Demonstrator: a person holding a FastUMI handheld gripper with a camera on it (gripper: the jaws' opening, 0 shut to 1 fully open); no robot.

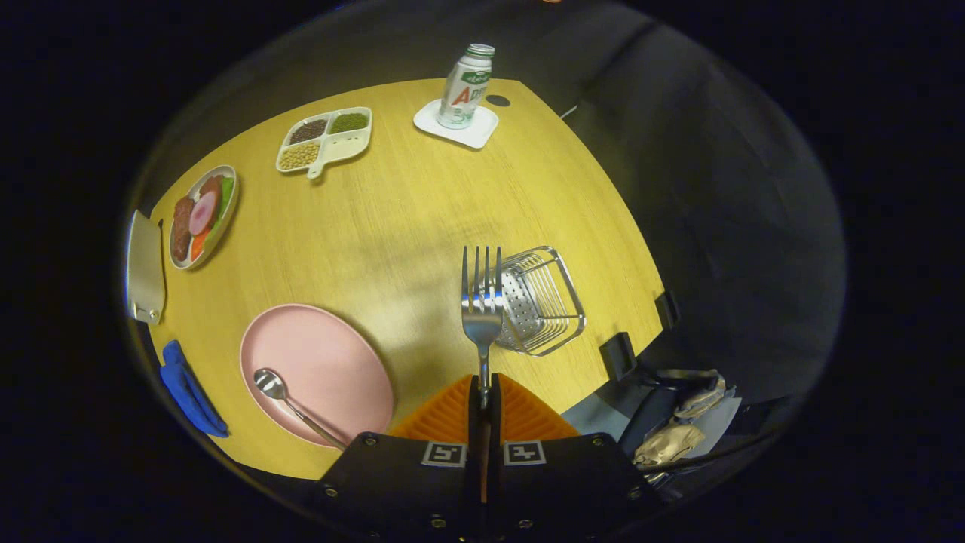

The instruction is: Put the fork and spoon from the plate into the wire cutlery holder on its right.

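Two fingers: the gripper (pixel 483 396) at the bottom middle of the frame is clenched on the fork's handle, both fingers pressed against it.
Fork (pixel 482 302): sticks up from the fingers, prongs pointing away, overlapping the left edge of the holder.
Holder (pixel 541 300): wire basket on the table (pixel 422 204), just right of the fork, middle right of the frame.
Plate (pixel 320 362): pink, lower left of the fingers.
Spoon (pixel 286 400): lies on the plate's near side, bowl to the left.
Far table: divided tray (pixel 326 139) of beans, upper left; bottle (pixel 465 85) on a white coaster (pixel 482 132), top middle; food plate (pixel 202 215), far left.
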